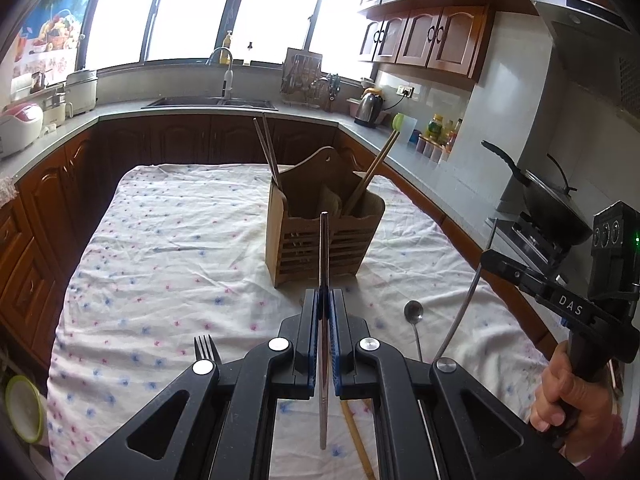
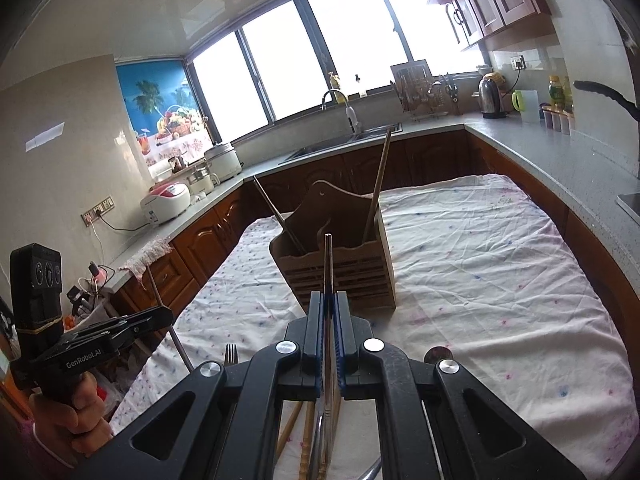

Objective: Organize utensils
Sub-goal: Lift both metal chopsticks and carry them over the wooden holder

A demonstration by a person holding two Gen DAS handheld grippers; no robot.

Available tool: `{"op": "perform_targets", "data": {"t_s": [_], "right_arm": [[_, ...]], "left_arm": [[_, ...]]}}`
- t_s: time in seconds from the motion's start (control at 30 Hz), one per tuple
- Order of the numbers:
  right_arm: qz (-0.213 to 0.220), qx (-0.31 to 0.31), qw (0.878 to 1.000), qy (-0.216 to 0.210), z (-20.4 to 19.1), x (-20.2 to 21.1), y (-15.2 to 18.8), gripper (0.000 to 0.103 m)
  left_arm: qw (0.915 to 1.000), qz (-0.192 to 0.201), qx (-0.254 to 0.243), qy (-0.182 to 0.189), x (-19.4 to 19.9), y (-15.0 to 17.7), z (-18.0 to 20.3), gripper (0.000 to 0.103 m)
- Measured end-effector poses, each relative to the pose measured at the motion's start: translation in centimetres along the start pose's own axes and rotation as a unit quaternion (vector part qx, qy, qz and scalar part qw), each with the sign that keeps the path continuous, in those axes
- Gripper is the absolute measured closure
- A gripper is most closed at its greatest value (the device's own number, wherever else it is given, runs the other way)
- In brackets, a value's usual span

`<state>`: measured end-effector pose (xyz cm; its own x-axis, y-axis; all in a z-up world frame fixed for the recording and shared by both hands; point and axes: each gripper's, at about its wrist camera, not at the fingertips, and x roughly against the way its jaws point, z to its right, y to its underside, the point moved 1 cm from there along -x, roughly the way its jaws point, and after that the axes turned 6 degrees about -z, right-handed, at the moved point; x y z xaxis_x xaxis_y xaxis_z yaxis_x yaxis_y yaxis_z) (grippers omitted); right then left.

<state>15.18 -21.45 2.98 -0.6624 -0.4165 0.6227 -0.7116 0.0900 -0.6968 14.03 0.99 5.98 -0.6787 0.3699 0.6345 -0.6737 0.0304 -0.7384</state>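
Note:
A wooden utensil holder stands on the cloth-covered table. Two metal chopsticks lean in its left compartment and wooden chopsticks in its right. My left gripper is shut on a thin metal chopstick, raised in front of the holder. My right gripper is shut on another metal chopstick, also short of the holder. Each gripper shows in the other view, the right gripper and the left gripper. A fork and a spoon lie on the cloth.
Wooden chopsticks lie on the floral cloth below my right gripper. Kitchen counters with a sink, kettle, rice cookers and a wok ring the table. A person's hand holds the right gripper's handle.

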Motion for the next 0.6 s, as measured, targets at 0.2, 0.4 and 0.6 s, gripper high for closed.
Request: {"op": "perform_targets", "data": {"t_s": [0.2,0.4,0.6], "right_arm": [[0.007,0.0,1.0,-0.001,0.1,0.2,-0.4,0.098],[0.019,0.0,1.0,-0.001,0.2,0.3,-1.4,0.098],[0.041,0.01,0.999,0.003,-0.1,0.5,-3.0,0.098]], "left_arm": [[0.9999,0.01,0.001,0.002,0.2,-0.4,0.0,0.1],[0.9996,0.028,-0.001,0.006,0.6,-1.1,-0.2,0.1],[0.9982,0.06,-0.002,0.007,1.2,-2.1,-0.5,0.1]]}}
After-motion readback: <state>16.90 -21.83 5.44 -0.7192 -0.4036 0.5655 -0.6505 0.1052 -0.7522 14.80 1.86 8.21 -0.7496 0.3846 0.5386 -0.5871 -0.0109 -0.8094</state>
